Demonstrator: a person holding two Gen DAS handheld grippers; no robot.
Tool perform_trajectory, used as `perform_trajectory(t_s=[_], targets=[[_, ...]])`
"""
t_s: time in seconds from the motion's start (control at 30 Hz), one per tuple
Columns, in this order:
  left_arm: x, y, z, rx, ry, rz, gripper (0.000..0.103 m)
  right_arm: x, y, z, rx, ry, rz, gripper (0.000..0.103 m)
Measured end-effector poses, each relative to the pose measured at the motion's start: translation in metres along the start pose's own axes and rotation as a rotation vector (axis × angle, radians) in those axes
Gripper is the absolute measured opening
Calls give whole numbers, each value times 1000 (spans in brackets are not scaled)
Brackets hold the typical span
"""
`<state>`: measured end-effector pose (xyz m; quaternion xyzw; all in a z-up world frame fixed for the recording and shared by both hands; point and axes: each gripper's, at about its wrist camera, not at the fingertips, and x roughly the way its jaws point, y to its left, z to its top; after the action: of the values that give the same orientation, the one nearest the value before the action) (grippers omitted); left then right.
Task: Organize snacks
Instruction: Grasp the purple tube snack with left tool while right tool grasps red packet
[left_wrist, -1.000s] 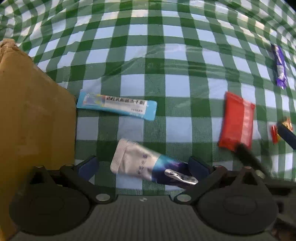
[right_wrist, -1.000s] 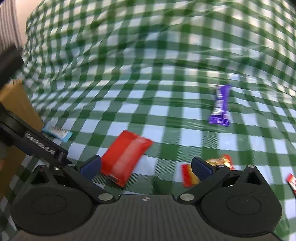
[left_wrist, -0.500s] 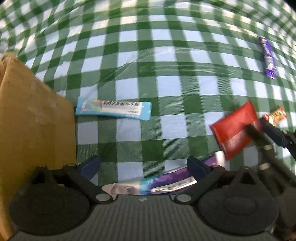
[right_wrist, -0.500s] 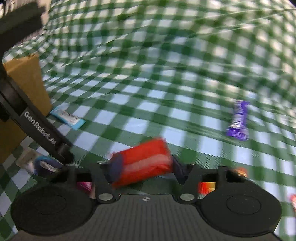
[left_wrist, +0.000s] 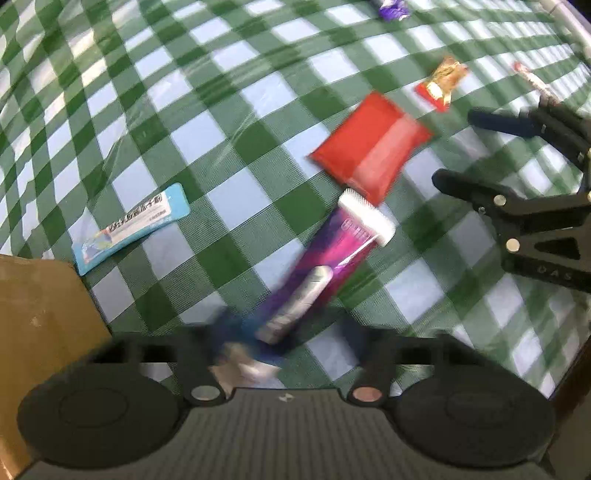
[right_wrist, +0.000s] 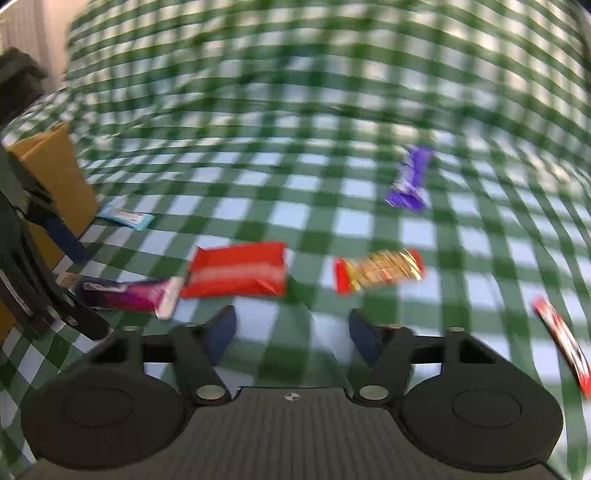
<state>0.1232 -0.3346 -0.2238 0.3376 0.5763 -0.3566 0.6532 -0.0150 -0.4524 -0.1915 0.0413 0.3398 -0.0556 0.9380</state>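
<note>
Snacks scattered over green-checked tabletop (left_wrist: 240, 192). Purple pouch (left_wrist: 332, 254) on a slant at centre of the left wrist view, white crimped end touching red packet (left_wrist: 369, 147), blurred lower end between the closing jaws of left gripper (left_wrist: 288, 339). Not pinched yet, to judge by the cloth visible beside one finger. Looks light, limp and slick: likely to sag or slide if taken by a tip, so best gripped across the narrow width, near the middle or on the flat crimp.

Right gripper (right_wrist: 291, 332) opening, empty, poised just short of the red packet.

Seen only from the left wrist: the pouch's full length, the overlap with the red packet, and cardboard box (left_wrist: 44, 314) close in at lower left beside blue bar (left_wrist: 129, 229). Seen better from the right wrist: purple bar (right_wrist: 408, 181) whole at upper right, gold-and-red wrapper (right_wrist: 378, 271) well apart from the red packet, red-and-white stick (right_wrist: 565, 347) at the right edge.
</note>
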Motion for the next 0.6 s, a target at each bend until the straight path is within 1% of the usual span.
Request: perform_trajectory(t_s=[0.03,0.07,0.1,0.13,0.2,0.33,0.4,0.47,0.5,0.53,0.57,0.6], targets=[[-1,5,1,-26,-9,-24,41,6,4,6,-31,12,2,74],[-4,8,2,-43,-21,-35,31,12,7,11,-70,15,6,75],[-6,12,3,-62,-25,-45,26,15,10,14,-105,9,16,78],[-7,15,2,-79,-25,-50,25,20,14,17,-144,6,32,84],[-8,23,0,-99,-32,-48,23,24,22,21,-206,5,49,88],[-13,29,-9,-102,-38,-43,23,35,38,27,-336,1,80,90],[-14,28,-14,-100,-36,-48,23,45,42,31,-350,28,103,92],[-17,31,-15,-110,-37,-51,23,51,34,35,-297,45,149,92],[-19,31,-18,-117,-43,-54,23,53,29,37,-254,61,169,88],[-24,31,-21,-121,-49,-57,23,50,24,37,-215,43,161,66],[-26,31,-24,-130,-59,-58,23,47,22,37,-200,18,135,49],[-30,32,-26,-139,-66,-61,23,42,19,33,-182,10,103,16]])
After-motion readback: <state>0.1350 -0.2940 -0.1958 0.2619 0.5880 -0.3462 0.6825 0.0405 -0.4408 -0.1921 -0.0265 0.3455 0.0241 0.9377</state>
